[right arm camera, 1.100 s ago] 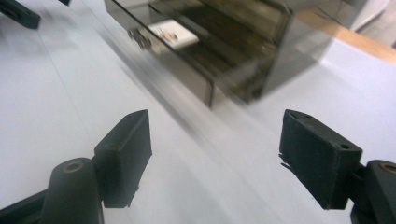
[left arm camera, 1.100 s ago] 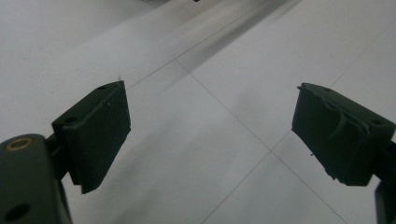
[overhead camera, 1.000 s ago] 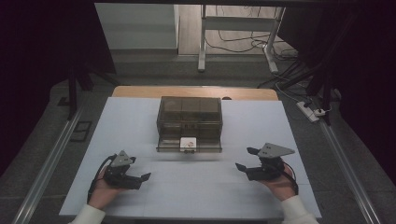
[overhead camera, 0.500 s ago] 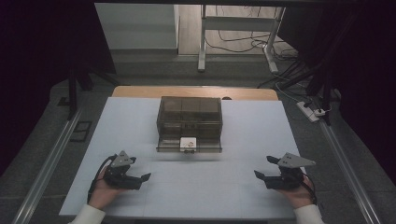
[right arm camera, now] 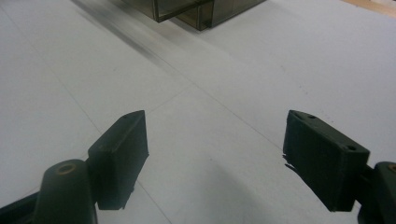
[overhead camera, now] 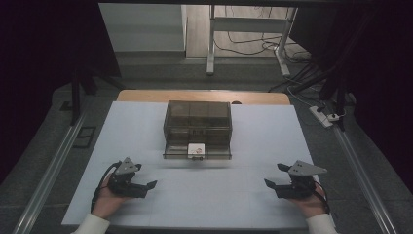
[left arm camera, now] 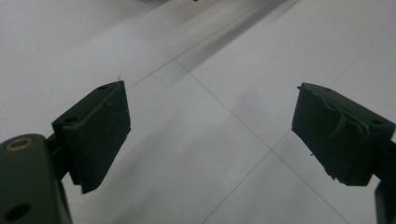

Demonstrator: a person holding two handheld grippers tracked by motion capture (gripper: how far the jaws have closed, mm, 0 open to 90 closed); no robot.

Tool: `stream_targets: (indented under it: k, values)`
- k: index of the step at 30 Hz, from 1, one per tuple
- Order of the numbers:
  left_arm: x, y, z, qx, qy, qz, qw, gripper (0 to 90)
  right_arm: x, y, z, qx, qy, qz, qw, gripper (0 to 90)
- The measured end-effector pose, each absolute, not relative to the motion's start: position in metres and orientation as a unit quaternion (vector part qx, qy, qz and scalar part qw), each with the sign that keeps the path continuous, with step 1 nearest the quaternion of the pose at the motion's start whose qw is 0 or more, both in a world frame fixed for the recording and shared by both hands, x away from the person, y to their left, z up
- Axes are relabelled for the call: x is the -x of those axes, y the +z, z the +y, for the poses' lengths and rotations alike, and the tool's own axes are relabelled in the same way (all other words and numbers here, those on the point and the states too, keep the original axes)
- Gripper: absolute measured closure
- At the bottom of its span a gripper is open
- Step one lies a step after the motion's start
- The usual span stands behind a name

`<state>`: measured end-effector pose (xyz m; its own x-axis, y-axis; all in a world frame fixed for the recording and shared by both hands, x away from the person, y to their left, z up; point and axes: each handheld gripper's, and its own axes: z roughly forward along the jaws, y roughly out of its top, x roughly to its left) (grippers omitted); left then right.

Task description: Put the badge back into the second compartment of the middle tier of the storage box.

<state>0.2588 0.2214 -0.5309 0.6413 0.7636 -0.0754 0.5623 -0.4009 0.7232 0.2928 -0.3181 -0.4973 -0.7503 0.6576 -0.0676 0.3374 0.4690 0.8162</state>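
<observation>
A smoky see-through drawer box (overhead camera: pixel 197 119) stands at the middle of the white table mat (overhead camera: pixel 204 200). Its lowest drawer (overhead camera: pixel 214 152) is pulled out toward me, with a small white item (overhead camera: pixel 196 148) lying in it. My left gripper (overhead camera: pixel 148 175) rests at the front left, held in a hand, pointing right. Its jaws are open over bare mat (left arm camera: pixel 210 126). At the front right, my right gripper (overhead camera: pixel 272 174) points left. Its jaws have just been opening and hold nothing (right arm camera: pixel 215 149). A corner of the box (right arm camera: pixel 201 9) is far ahead of it.
A wooden table edge (overhead camera: pixel 204 96) runs behind the mat. Metal rails (overhead camera: pixel 48 170) flank the table on both sides. A power strip (overhead camera: pixel 324 116) and cables lie on the floor at the back right, near a desk frame (overhead camera: pixel 248 24).
My right gripper has moved to the right and nearer the front edge, with its jaws a little wider. The left gripper and the box have not moved.
</observation>
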Motion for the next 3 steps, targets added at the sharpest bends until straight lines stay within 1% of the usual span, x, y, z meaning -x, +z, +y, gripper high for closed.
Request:
stream_targets:
  k: [3]
  values:
    - [-0.2588,-0.5309,0.2217,-0.826,0.138,0.401,0.372,11.8,-0.2924,-0.4971,-0.3178,-0.298,0.422,0.833,0.196,22.1]
